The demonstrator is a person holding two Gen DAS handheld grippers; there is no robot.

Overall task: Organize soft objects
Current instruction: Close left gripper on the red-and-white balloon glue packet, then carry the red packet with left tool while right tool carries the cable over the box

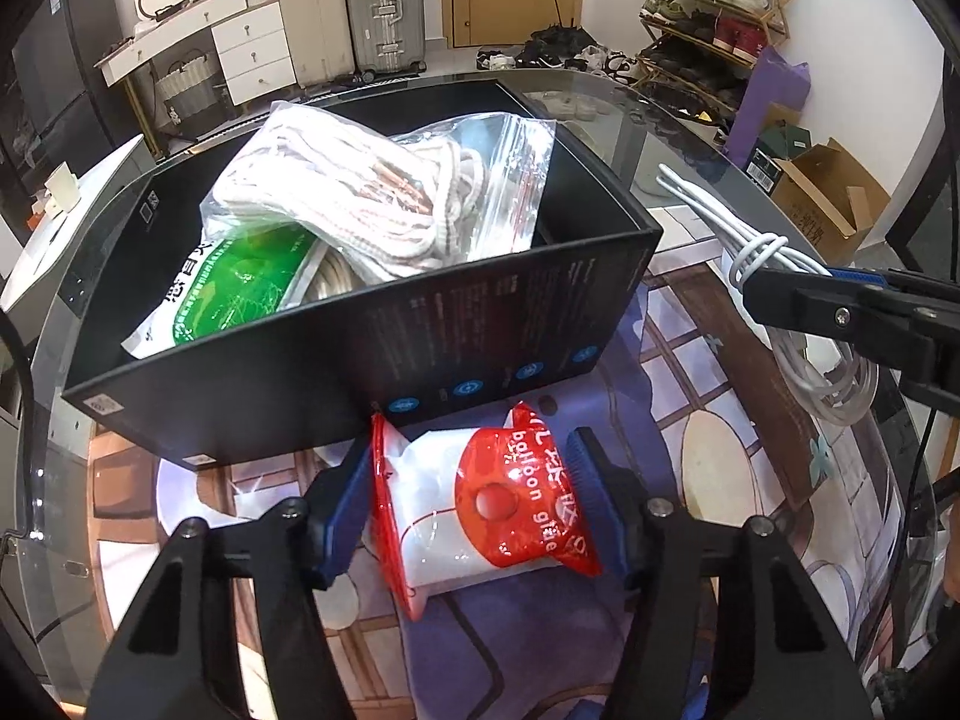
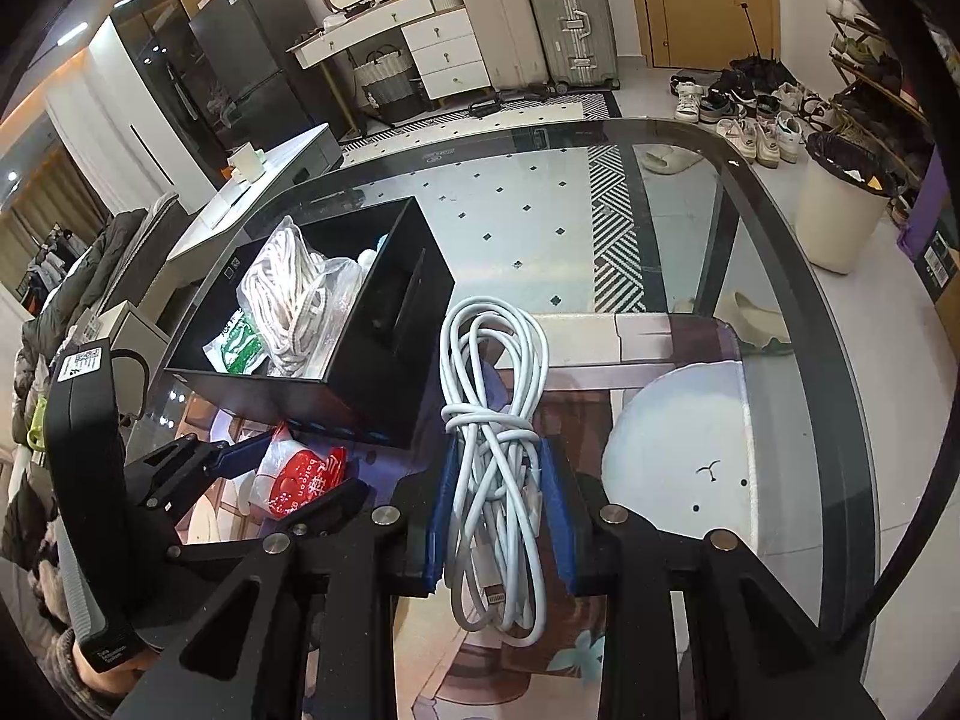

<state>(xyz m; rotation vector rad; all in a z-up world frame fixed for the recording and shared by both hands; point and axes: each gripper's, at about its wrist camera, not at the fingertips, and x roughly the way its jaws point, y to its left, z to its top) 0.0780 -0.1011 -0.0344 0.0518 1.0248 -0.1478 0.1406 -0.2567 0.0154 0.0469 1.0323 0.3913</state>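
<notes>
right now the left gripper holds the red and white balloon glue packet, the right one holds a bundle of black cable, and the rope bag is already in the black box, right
One thing is off: the cable bundle in the right gripper is white, not black, as the right wrist view shows. The rest holds: the left gripper grips the balloon glue packet, and the rope bag lies in the black box.
</notes>
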